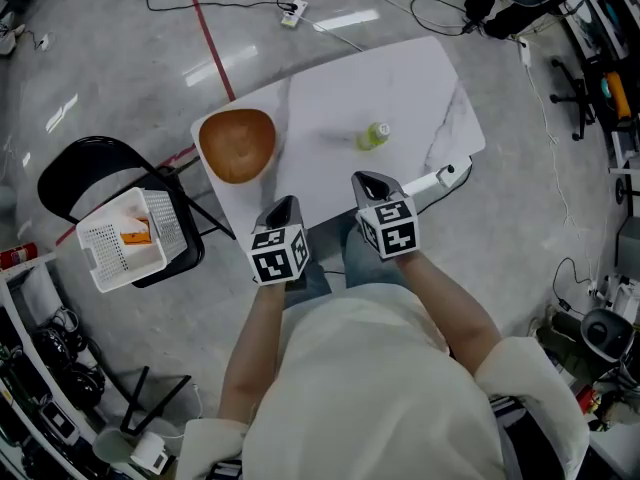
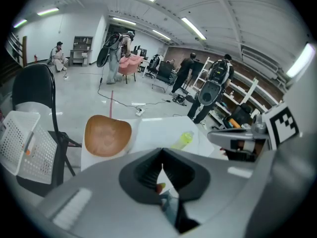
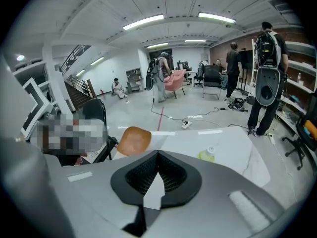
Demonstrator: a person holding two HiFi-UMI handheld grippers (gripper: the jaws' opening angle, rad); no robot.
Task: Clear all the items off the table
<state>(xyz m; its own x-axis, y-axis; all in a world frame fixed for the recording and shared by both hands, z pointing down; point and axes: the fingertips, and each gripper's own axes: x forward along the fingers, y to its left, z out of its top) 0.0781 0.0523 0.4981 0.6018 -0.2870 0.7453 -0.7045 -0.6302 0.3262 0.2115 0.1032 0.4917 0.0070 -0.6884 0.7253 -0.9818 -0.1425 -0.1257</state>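
White marble tabletop (image 1: 400, 78) centre frame: brown bowl (image 1: 237, 144) at its left edge, green bottle (image 1: 373, 136) mid-top. Left gripper (image 1: 284, 206) and right gripper (image 1: 366, 181) both clenched, empty, at tabletop's lower edge. Advised: jaws opened before reach, bottle gripped across body, bowl pinched at rim.

big open lab hall, this: polished grey floor (image 1: 90, 58) with a red tape line (image 1: 212, 48), a power strip (image 1: 292, 13) and cables (image 1: 230, 7) at twelve o'clock, strip lights (image 3: 143, 22) overhead, shelving (image 3: 298, 76) at three, office chairs (image 3: 213, 76) beyond, people in backpack rigs (image 3: 267, 58).
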